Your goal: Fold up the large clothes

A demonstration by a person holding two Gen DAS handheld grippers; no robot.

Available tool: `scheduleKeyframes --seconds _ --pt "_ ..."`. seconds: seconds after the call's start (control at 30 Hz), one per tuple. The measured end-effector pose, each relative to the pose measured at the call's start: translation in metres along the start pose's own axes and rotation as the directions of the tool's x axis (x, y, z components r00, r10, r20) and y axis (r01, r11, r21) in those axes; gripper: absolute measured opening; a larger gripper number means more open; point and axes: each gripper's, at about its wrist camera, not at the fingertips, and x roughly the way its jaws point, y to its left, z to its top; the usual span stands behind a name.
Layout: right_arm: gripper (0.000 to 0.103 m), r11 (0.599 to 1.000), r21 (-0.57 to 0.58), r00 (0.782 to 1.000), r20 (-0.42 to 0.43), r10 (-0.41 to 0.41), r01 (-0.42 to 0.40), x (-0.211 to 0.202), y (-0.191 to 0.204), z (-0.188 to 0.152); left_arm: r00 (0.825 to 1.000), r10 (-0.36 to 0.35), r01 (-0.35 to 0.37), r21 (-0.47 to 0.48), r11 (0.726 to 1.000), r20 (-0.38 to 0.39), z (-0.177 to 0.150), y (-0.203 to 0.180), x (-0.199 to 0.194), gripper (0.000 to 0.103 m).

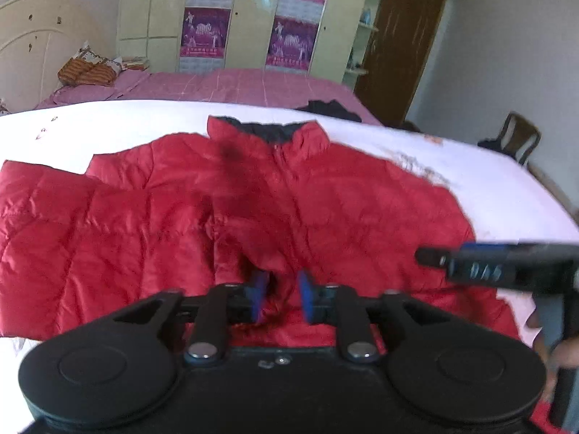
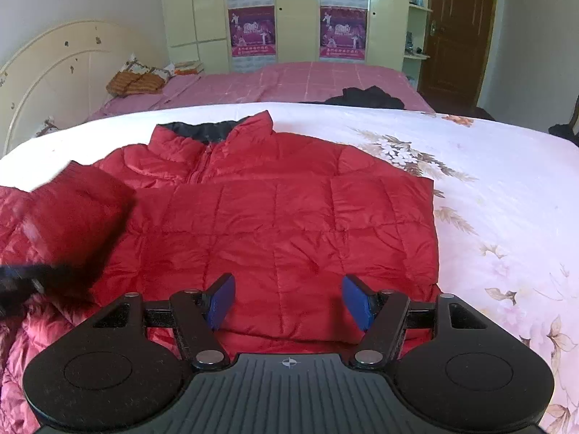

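A red quilted puffer jacket (image 1: 325, 209) with a dark collar lining lies front-up on the white floral bedsheet (image 1: 126, 123). It also shows in the right wrist view (image 2: 289, 224), its right side folded in with a straight edge. My left gripper (image 1: 280, 298) is shut on a fold of the red jacket near its lower middle. In the right wrist view the jacket's red sleeve cuff (image 2: 72, 209) is raised at the left. My right gripper (image 2: 287, 302) is open and empty above the jacket's lower part. It also shows in the left wrist view (image 1: 430, 256).
A second bed with a pink checked cover (image 2: 307, 79) stands behind, with a dark garment (image 2: 365, 97) on its corner and a pillow (image 2: 137, 79) by the cream headboard. A wardrobe with posters (image 2: 296, 11), a brown door (image 2: 456, 29) and a chair (image 1: 517, 137) stand beyond.
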Motion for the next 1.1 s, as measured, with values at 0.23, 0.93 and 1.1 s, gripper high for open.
scheduleKeyframes --seconds 0.23,0.93,1.1 --pt "0.065 0.995 0.012 0.995 0.025 0.101 -0.101 -0.001 0.017 0.012 0.995 0.083 -0.084 0.012 0.996 0.054 -0.006 0.007 -0.026 0.067" --pt "0.064 0.975 -0.022 0.971 -0.093 0.219 -0.222 0.059 0.084 0.010 0.917 0.397 -0.396 -0.154 0.905 -0.030 -0.072 0.113 -0.092 0.061" --pt "0.030 0.975 -0.017 0.972 -0.083 0.219 -0.221 0.056 0.081 0.011 0.917 0.398 -0.393 -0.160 0.905 -0.002 -0.061 0.114 -0.080 0.058"
